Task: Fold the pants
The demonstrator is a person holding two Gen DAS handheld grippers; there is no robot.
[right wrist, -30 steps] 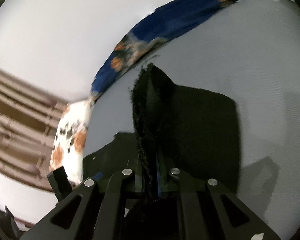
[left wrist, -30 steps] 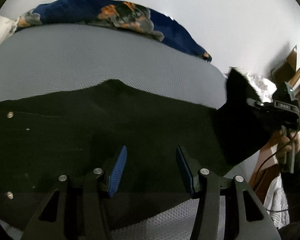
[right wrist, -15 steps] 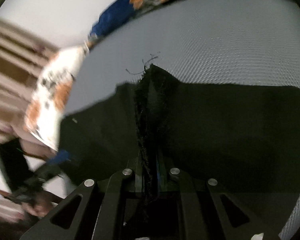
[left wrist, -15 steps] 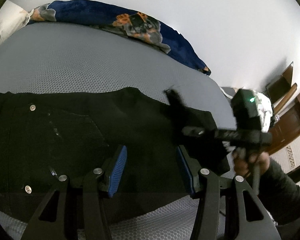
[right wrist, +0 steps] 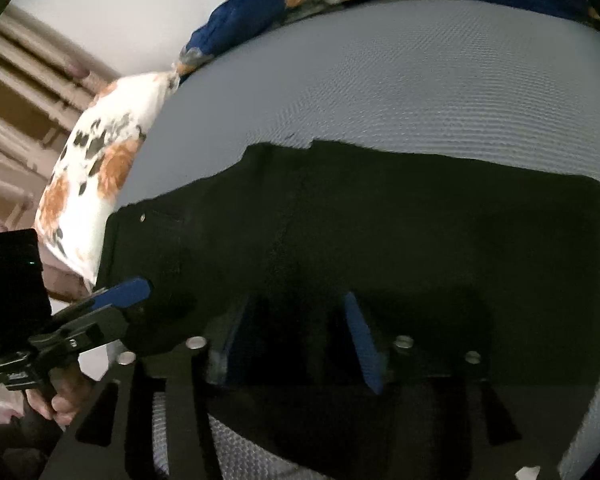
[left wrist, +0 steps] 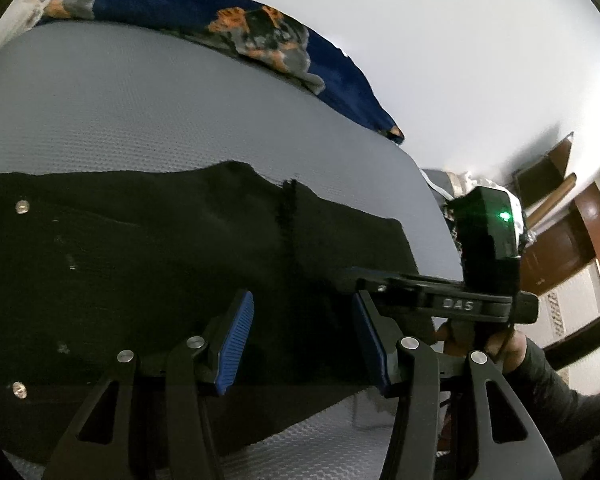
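Observation:
Black pants (left wrist: 148, 264) lie flat on a grey mattress (left wrist: 140, 112), folded over on themselves, with metal rivets at the left. They also fill the middle of the right wrist view (right wrist: 380, 248). My left gripper (left wrist: 300, 340) is open and empty, low over the near edge of the pants. My right gripper (right wrist: 296, 340) is open and empty over the pants too. In the left wrist view the right gripper (left wrist: 352, 276) reaches in from the right. In the right wrist view the left gripper (right wrist: 140, 290) shows at the left edge of the pants.
A dark blue floral blanket (left wrist: 260, 40) lies along the far edge of the mattress by the white wall. A white floral pillow (right wrist: 96, 168) lies at the left end. Wooden furniture (left wrist: 572, 248) stands beyond the right end of the mattress.
My right gripper carried the pant end across, laid it on the pants and opened. The pants now lie folded flat. My left gripper stayed open.

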